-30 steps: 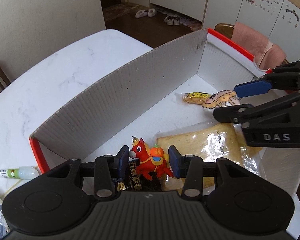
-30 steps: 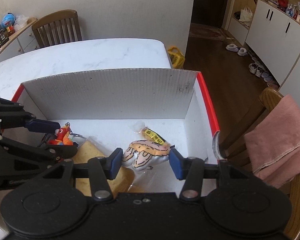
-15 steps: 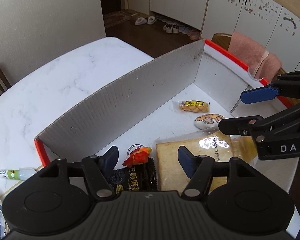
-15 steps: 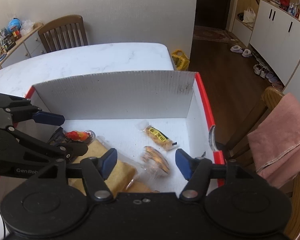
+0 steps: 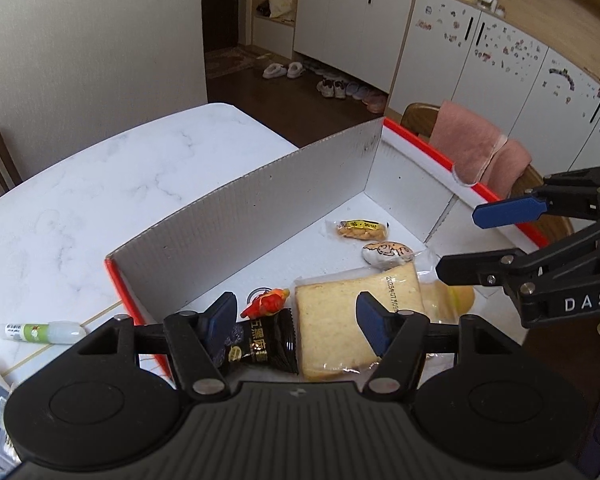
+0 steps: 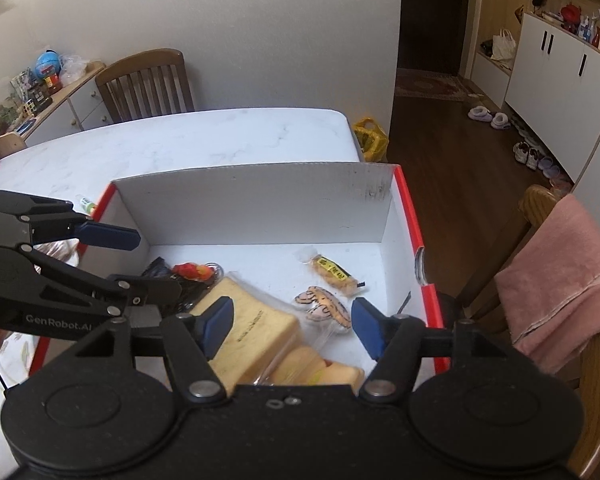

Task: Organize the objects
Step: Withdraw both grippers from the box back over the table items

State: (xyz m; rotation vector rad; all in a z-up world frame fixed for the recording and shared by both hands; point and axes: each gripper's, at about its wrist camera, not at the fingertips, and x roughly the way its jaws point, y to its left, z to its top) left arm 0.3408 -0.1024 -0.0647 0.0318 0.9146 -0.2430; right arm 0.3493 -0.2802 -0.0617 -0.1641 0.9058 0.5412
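Toys and snacks lie inside the red-edged box (image 5: 416,148); both grippers, left (image 5: 296,320) and right (image 6: 288,322), hang released above it, while a tube (image 5: 40,330) waits outside on the table (image 5: 100,184).

White cardboard box (image 5: 260,200) with red outer edges sits open on the marble counter (image 5: 100,184), tall back wall upright. Inside on the box floor: red toy horse (image 5: 266,303) lying on its side, resting on the top edge of a black snack packet (image 5: 260,346) near the left end; bagged slice of bread (image 5: 340,320) flat just right of the packet, touching it; small round cartoon-print pouch (image 5: 386,251) at the bread's far right corner; yellow-label wrapped snack (image 5: 360,230) just beyond it, apart. More yellowish bagged bread (image 6: 320,368) beside the slice at the near edge. Small green-label tube (image 5: 40,331) lies flat on the counter outside the box's left end
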